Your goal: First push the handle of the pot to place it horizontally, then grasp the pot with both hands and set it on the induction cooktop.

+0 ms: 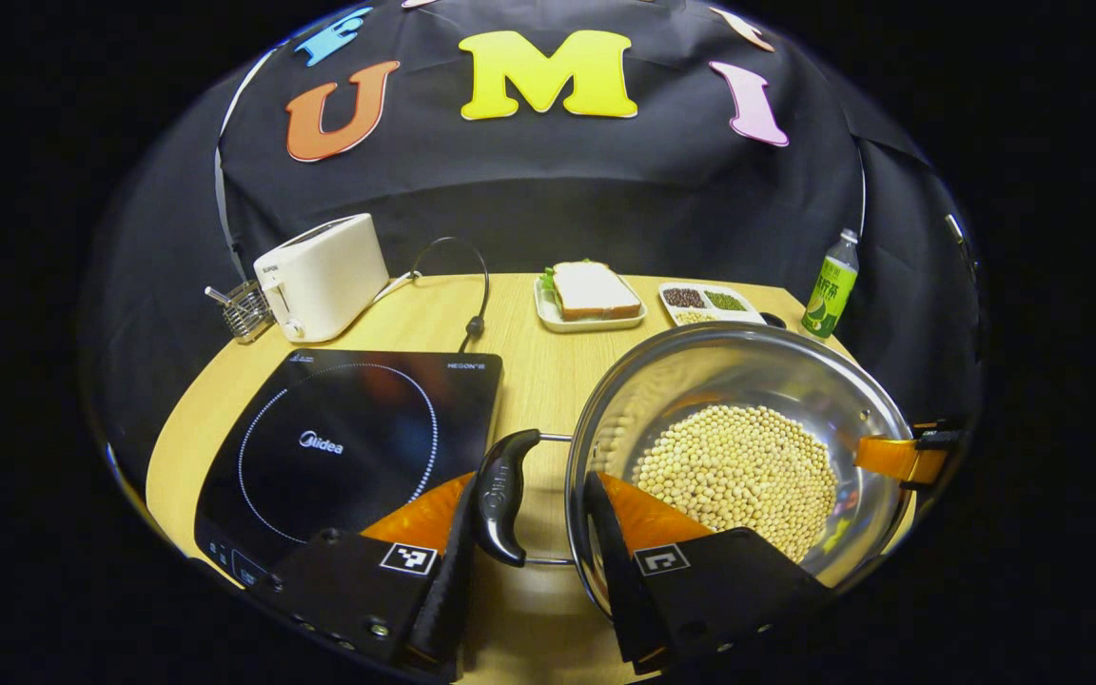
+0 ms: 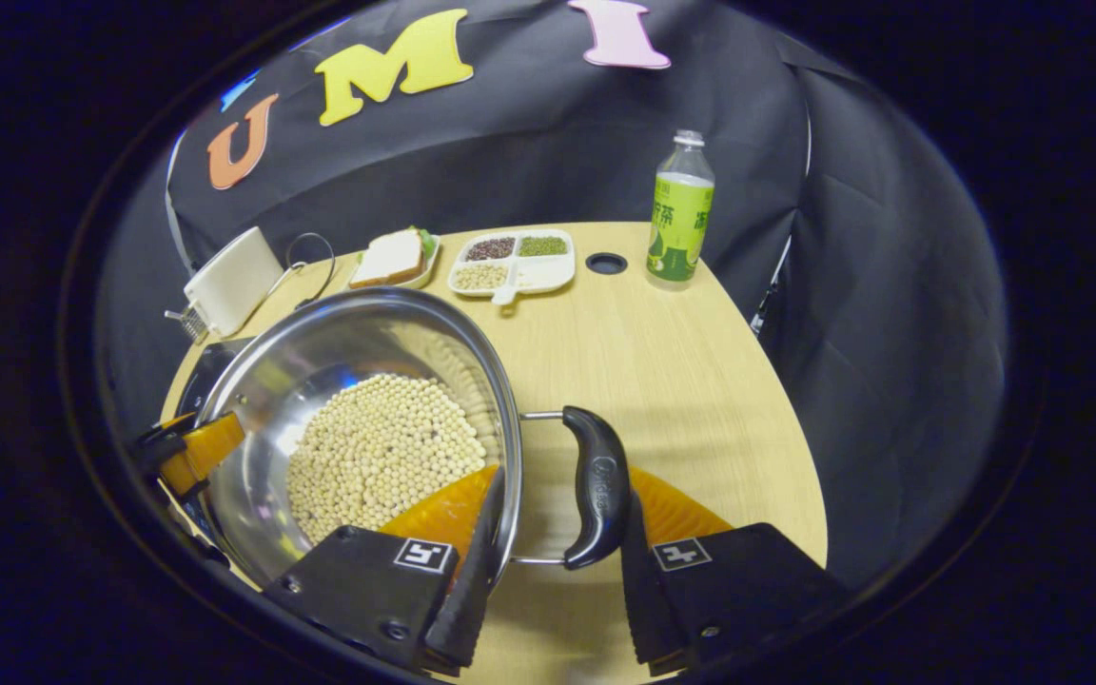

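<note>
The pot (image 1: 738, 457), steel and holding a bed of pale beans (image 1: 736, 476), sits on the bench (image 1: 529, 362) just right of the induction cooktop (image 1: 348, 447); it is not yet on the glass. Both side handles lie level; the left gripper (image 1: 529, 518) has its fingers spread around the left handle (image 1: 502, 495), one finger outside the grip and one just inside the pot's rim, neither clearly pressing; the right gripper (image 2: 557, 523) brackets the right handle (image 2: 597, 485) the same way, fingers apart, one at the rim and one beside the grip.

The step in hand appears to be the two-handed grasp; to do it well, both sets of fingers should close together and evenly, so the pot does not twist; each pinch ought to sit at the middle of its handle, not on the thin wire arms. The lift should be level and low, since loose beans will slide if the pot tips; then carry it sideways toward the cooktop's ring and set it down centred; the toaster (image 1: 322, 276) and its cord (image 1: 458, 285) stand well clear behind.
</note>
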`<state>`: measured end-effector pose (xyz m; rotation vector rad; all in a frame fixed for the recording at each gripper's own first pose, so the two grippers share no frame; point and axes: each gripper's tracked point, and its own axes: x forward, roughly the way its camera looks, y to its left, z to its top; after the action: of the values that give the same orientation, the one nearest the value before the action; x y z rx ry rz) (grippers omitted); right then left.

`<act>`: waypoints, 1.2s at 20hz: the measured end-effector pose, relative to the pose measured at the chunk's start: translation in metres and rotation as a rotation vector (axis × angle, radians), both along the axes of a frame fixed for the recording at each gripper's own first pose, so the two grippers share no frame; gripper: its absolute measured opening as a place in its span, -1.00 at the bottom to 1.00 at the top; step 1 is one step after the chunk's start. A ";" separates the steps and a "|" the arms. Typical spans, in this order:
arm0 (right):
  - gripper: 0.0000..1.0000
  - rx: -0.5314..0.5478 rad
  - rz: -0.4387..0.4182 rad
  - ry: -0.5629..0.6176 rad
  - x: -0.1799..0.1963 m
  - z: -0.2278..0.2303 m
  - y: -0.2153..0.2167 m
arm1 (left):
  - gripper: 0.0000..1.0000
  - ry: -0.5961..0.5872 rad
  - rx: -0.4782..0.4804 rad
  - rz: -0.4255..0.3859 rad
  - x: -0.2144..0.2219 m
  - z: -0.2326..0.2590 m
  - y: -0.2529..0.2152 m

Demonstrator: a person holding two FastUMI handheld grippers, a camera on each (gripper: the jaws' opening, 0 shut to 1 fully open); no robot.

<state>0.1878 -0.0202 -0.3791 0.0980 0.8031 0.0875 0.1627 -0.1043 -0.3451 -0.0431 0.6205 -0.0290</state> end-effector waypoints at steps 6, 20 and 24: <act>0.21 0.013 0.005 -0.017 -0.004 0.030 0.035 | 0.21 -0.015 -0.004 0.019 -0.003 0.025 0.033; 0.24 0.070 0.044 -0.033 -0.012 0.070 0.140 | 0.21 -0.031 0.017 0.094 -0.015 0.057 0.142; 0.19 0.086 0.052 -0.030 -0.014 0.074 0.176 | 0.21 -0.018 0.018 0.114 -0.016 0.057 0.176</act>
<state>0.1742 0.1555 -0.3050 0.1566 0.7726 0.1721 0.1470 0.0720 -0.2882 -0.0603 0.5998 0.0864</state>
